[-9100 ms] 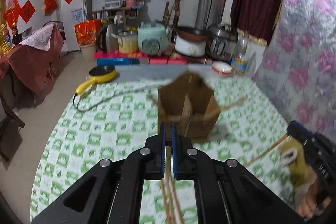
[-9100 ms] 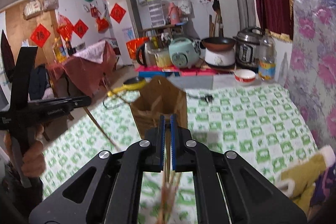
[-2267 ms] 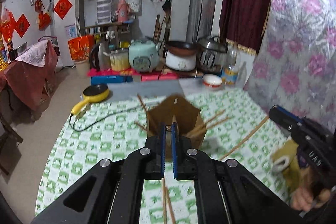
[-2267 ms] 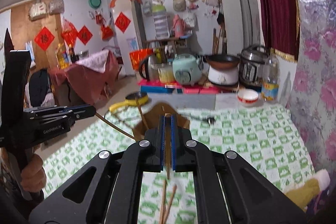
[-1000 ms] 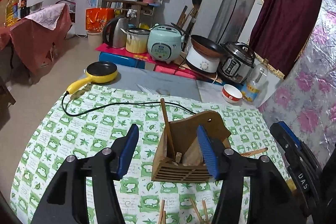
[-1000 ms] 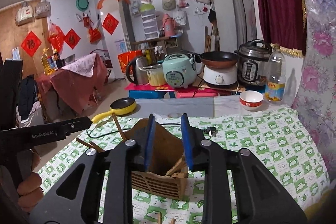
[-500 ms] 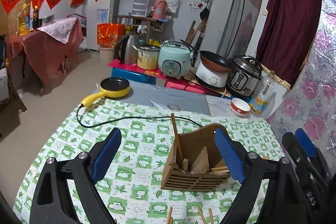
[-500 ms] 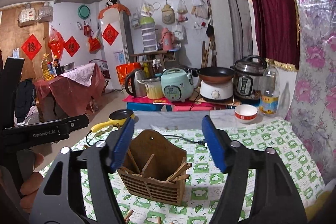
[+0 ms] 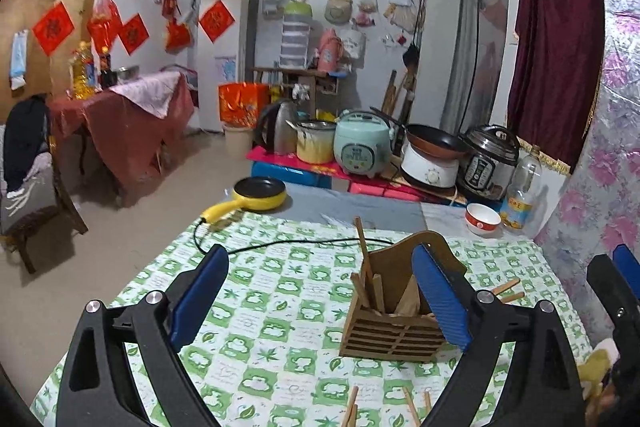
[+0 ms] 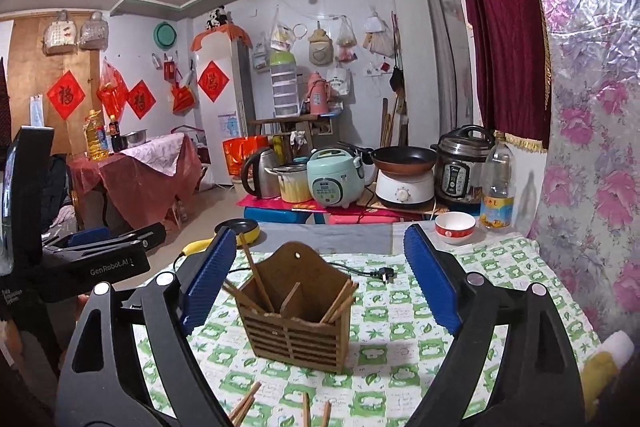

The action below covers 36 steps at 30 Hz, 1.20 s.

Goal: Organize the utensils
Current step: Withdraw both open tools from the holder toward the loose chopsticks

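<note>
Our left tongs (image 9: pixel 320 303) stood spread and empty; the right tongs (image 10: pixel 316 275) were still opening, empty too. The holder (image 10: pixel 296 311) stood mid-surface (image 10: pixel 400 327). Loose chopsticks (image 10: pixel 244 403) lay nearest us; we judged pinching 1 mid-length best.

loose chopsticks (image 10: pixel 244 403) on the near table run off the lower edge. right jaw pad hides part of the wooden holder (image 9: pixel 390 331) in the left wrist view.
</note>
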Tool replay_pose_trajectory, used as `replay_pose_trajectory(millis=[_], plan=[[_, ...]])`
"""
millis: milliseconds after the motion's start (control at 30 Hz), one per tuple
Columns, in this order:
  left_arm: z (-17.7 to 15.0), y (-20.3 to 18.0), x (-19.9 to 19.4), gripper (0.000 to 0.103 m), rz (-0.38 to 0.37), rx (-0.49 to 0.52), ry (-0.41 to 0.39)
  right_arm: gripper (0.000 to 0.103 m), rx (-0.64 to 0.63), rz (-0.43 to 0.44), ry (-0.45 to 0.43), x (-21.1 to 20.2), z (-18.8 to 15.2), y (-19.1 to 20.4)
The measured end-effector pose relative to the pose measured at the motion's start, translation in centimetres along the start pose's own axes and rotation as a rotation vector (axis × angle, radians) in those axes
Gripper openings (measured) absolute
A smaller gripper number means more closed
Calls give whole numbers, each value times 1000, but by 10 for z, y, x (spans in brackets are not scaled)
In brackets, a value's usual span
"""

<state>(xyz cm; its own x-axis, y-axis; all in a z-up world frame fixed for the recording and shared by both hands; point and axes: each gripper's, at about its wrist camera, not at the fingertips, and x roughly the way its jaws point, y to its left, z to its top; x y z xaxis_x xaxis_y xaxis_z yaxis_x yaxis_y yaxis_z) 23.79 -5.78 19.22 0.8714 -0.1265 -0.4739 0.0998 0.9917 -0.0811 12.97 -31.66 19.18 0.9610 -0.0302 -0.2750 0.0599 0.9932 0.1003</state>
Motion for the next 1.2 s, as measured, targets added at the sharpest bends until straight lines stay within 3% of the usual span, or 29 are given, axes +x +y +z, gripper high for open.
replay_pose_trajectory(millis=[133, 200, 300, 400, 467, 500, 567, 667, 1000, 1200], plan=[[-18, 1, -17, 91, 23, 22, -43, 87, -8, -12, 14, -16, -11, -4], [-40, 7, -23, 97, 53, 39, -74, 91, -5, -19, 12, -23, -19, -9], [-66, 13, -20, 97, 108, 82, -74, 97, 1, -29, 30, -27, -48, -20], [-100, 20, -9, 97, 192, 140, -66, 97, -23, -47, 155, -11, -101, -32], [-117, 21, 6, 97, 242, 191, -6, 97, -54, -81, 247, 3, -131, -35], [-121, 21, 13, 97, 244, 202, 21, 97, -77, -96, 324, 13, -141, -35], [-126, 21, 26, 97, 228, 204, 88, 97, -73, -44, 370, 21, -147, -33], [-129, 24, 28, 97, 219, 200, 105, 97, -72, -5, 385, 19, -151, -27], [-137, 14, 23, 97, 207, 229, 108, 97, -91, 4, 427, 15, -162, -11], [-151, 14, 26, 97, 168, 258, 172, 97, -135, -23, 455, 9, -176, -10]])
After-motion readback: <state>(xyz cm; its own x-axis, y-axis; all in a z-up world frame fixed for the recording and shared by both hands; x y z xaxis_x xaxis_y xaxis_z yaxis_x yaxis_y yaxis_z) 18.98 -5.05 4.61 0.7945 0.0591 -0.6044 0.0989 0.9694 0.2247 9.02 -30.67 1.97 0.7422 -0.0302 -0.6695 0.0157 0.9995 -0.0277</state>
